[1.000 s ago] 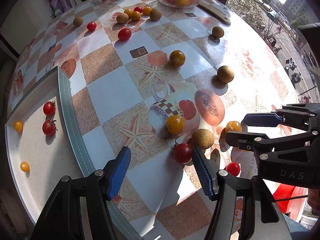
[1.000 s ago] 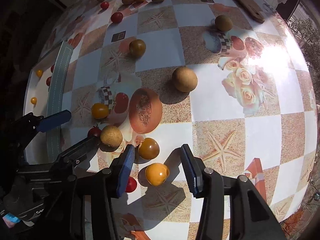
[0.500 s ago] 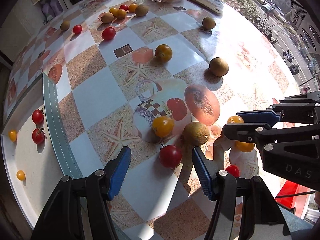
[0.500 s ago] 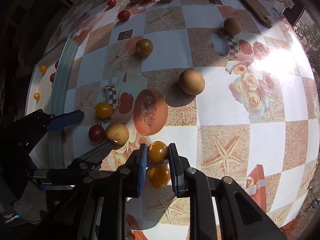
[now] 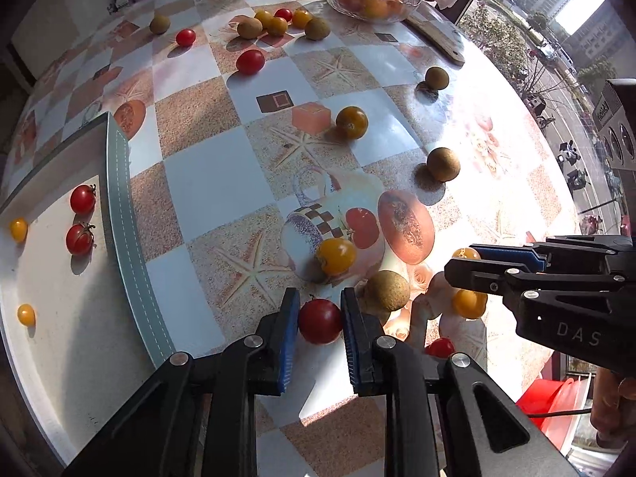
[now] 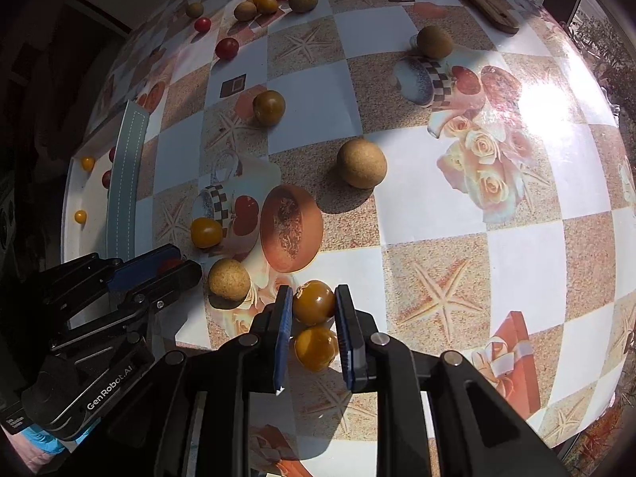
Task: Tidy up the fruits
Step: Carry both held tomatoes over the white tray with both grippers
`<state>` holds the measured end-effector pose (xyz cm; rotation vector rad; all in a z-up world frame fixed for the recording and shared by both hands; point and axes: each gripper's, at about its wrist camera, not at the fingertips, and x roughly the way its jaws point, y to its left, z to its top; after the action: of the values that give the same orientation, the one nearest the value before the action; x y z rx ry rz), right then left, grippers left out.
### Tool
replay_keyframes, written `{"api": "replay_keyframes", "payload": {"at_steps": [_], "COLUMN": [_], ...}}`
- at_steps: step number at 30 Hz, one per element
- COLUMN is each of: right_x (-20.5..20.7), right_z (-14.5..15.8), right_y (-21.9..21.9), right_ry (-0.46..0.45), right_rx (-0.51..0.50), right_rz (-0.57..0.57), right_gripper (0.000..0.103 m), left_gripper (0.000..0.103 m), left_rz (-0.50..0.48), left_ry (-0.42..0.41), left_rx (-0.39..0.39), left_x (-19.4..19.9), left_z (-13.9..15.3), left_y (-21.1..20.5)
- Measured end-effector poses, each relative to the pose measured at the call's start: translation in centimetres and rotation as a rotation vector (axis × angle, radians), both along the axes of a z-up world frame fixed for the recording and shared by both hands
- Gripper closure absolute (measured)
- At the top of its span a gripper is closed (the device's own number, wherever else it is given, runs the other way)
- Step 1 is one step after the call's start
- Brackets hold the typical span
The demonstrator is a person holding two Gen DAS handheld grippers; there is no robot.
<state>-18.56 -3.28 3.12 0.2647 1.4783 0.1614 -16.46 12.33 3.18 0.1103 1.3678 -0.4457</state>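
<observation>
Jaws on both tools have narrowed in the last second, and that is the whole change. The left gripper (image 5: 319,320), spread wide a second ago around empty tablecloth, is closing now with the round red cherry tomato (image 5: 320,320) between its blue pads; the pads stand at the tomato's flanks, seemingly touching it on both sides, though the fisheye view makes firm contact hard to confirm. The right gripper (image 6: 313,310), open a second ago above two yellow tomatoes, has drawn in and now pinches the darker amber-yellow cherry tomato (image 6: 313,302) between its pads. A second, brighter orange-yellow tomato (image 6: 315,348) lies just below it within the same fork, apparently on the cloth and not gripped.

Neither fruit has left the glossy checkered tablecloth with starfish prints (image 5: 206,183). The tan rough-skinned round fruit (image 5: 386,291) sits just beside the left gripper's right pad, close enough to be nudged on lifting.

For the task, this reads as two picks secured or nearly so, one per hand. The white flat tray with a grey-blue stitched rim (image 5: 119,214), at the left, already holds two red and two small yellow tomatoes, so it is the likely destination. Many fruits remain scattered, so sorting looks early.
</observation>
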Motion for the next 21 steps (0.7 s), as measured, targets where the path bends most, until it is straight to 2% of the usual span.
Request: {"api": "replay_keyframes", "payload": {"at_steps": [10,21], "right_x": [1.3,3.7], "right_z": [2.0,3.3], "right_y": [1.3,6.2], "right_ry": [-0.024,-0.044], "right_rx": [0.02,0.027], "right_rz": [0.013,0.106], "right_gripper": [0.08,0.08], "left_gripper": [0.08,0.08], "left_rz": [0.083,0.213], "left_ry": [-0.031,-0.061], "left_rx": [-0.022,-0.008], "left_x": [0.4,0.3], "left_z": [2.1,3.2], "left_y": [2.8,8.2]}}
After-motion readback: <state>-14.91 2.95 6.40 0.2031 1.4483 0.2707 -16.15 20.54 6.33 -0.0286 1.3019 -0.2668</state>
